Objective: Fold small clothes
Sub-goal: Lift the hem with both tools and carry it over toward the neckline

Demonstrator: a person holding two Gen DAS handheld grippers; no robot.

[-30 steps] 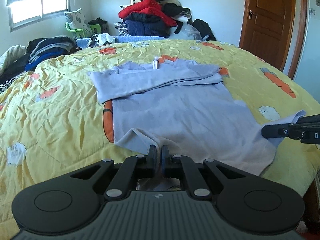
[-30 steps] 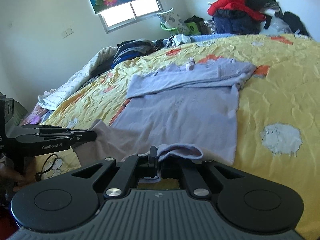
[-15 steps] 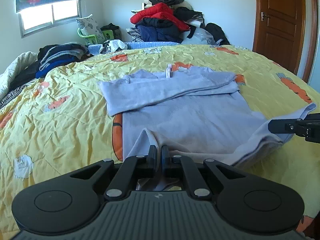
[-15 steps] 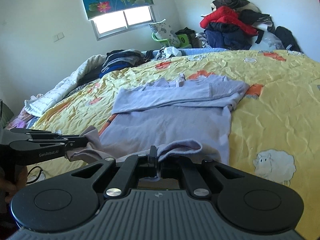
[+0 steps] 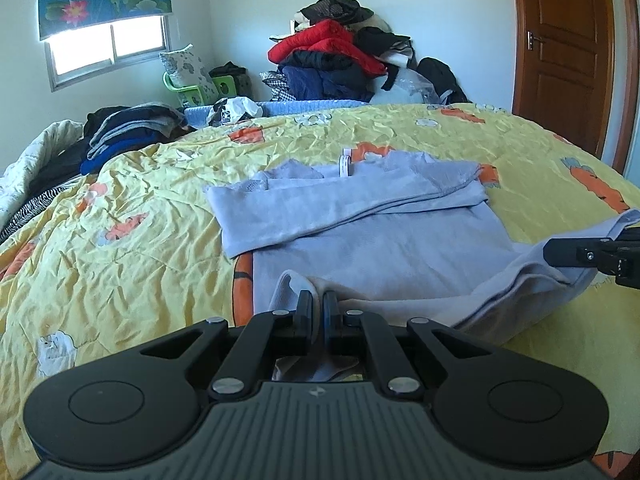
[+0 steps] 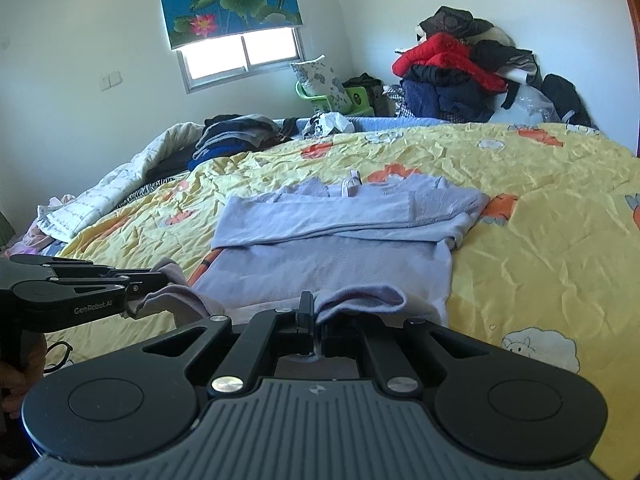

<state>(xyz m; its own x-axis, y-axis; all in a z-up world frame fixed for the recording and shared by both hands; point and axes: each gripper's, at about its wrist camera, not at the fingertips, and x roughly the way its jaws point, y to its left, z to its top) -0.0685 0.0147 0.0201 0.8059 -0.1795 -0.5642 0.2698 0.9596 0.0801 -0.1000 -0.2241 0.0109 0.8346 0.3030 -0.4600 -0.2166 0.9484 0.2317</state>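
A pale lilac long-sleeved shirt lies on the yellow bedspread, its sleeves folded across the chest. My left gripper is shut on the shirt's near left hem corner, which bunches up around the fingers. My right gripper is shut on the near right hem corner, with cloth curling over its right finger. Each gripper shows in the other's view: the right one at the right edge, the left one at the left edge. The hem sags between them, lifted off the bed.
A pile of red, navy and black clothes is stacked against the far wall. Folded dark garments and a rumpled quilt lie at the bed's far left. A brown door stands at the right. A hand holds the left gripper.
Both grippers have lifted the near hem a little and drawn it forward over the shirt's body. The hem now bunches and sags between them instead of lying flat.
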